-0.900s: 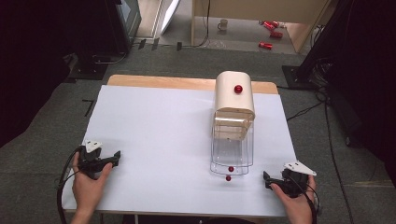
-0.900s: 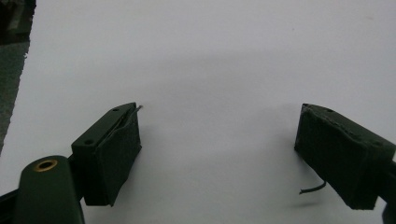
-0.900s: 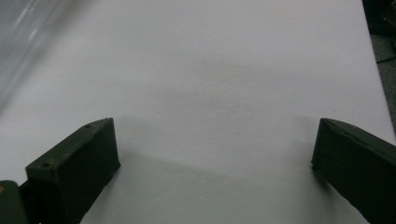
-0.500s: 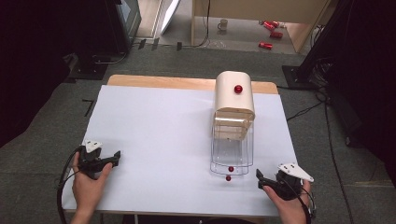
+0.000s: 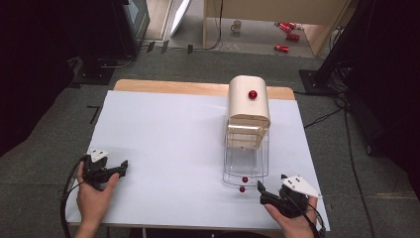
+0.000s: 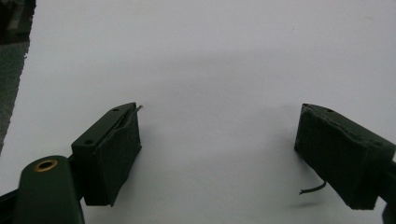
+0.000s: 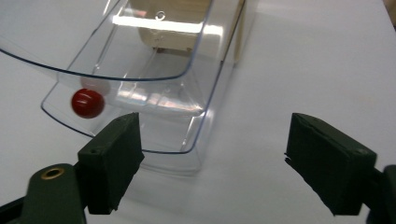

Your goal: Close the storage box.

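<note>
Right gripper [image 7: 212,154] jaws released, wide apart, nothing between them, bare white bench [image 7: 303,70] in the gap. Clear plastic drawer [image 7: 140,84] lies just ahead of the jaws, toward the left jaw, its near rim close to that jaw's tip, not touching. Red knob [image 7: 87,103] on the drawer front sits up and left of the left jaw, apart from it. In the high view the right gripper [image 5: 261,189] rests at the bench's near right edge, tips pointing at the drawer [image 5: 246,158], close to the red knob [image 5: 242,189].

Left gripper [image 6: 219,154] jaws also released, spread wide over bare bench [image 6: 210,56], nothing held. In the high view left gripper [image 5: 124,166] sits near the left edge, well apart from the drawer.

Drawer is pulled out from a cream cabinet [image 5: 248,101] with a red knob on top [image 5: 252,94]. Drawer looks empty, though glare makes that hard to confirm.
</note>
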A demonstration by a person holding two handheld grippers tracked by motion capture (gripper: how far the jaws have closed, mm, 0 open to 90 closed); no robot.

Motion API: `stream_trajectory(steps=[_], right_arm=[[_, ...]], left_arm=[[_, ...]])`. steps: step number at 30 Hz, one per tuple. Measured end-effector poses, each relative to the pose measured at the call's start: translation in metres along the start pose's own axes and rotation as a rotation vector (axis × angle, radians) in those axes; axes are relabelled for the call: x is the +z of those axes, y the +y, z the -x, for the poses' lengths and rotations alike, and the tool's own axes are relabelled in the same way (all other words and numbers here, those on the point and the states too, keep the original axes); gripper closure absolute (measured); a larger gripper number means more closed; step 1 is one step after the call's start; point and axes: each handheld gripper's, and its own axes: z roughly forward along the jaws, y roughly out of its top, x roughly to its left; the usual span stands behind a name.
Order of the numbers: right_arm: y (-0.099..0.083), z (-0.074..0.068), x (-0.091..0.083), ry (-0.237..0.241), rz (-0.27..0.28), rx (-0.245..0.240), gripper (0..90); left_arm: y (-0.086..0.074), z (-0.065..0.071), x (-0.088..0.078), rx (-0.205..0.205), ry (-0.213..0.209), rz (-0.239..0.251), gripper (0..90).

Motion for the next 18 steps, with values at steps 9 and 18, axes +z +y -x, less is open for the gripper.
stream_trajectory(steps=[9,18], right_arm=[[-0.001,-0.020,0.001,-0.008,0.004,0.029,33.7],[0.000,-0.033,-0.001,0.049,0.001,0.025,42.0]], left_arm=[[0.000,0.000,0.000,0.000,0.000,0.000,14.4],[0.000,0.000,0.000,0.000,0.000,0.000,14.4]])
